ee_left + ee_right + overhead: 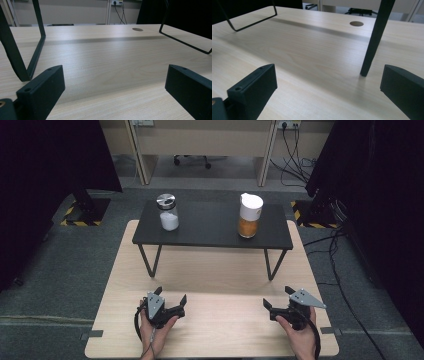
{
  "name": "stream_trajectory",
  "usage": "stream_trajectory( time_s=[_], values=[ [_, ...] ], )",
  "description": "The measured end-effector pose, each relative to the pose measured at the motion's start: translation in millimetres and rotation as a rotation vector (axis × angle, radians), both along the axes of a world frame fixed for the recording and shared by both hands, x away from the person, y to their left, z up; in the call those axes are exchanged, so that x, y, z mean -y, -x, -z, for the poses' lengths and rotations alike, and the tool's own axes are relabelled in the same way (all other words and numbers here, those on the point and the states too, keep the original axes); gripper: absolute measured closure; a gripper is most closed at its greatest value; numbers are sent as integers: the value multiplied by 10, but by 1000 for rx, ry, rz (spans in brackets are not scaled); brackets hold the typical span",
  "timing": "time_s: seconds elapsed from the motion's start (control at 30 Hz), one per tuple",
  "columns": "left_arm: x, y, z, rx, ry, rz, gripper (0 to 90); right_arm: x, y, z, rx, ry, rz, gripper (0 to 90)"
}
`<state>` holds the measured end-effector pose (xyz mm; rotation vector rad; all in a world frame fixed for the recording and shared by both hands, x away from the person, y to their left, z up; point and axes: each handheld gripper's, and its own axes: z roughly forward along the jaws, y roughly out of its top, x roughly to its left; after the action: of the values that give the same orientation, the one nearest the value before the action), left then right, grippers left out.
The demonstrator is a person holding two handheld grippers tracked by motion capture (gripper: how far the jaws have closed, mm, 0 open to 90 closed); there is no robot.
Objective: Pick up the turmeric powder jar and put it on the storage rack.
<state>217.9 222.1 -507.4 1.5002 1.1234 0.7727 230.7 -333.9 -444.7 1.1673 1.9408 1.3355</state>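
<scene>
Left gripper and right gripper rest agape near table front edge.

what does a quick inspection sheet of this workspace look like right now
surface: light wood table, bare near the hands; black shelf stands on it.
job's things: glass jar of white powder and white-lidded jar of orange powder, both upright on the shelf, apart.
clutter: nothing seen.
grippers: left tool and right tool open, holding nothing, low over the table.
cables: one trails from each tool; floor cables at far right.
surroundings: grey carpet, black curtains, chair base behind.
</scene>
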Motion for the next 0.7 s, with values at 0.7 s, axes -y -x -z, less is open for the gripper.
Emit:
stream_trajectory(
  time_s=[0.7],
  values=[
    [15, 18, 8, 7, -3, -8, 18, 100, 0, 296, -28, -37, -56, 10]
  ],
)
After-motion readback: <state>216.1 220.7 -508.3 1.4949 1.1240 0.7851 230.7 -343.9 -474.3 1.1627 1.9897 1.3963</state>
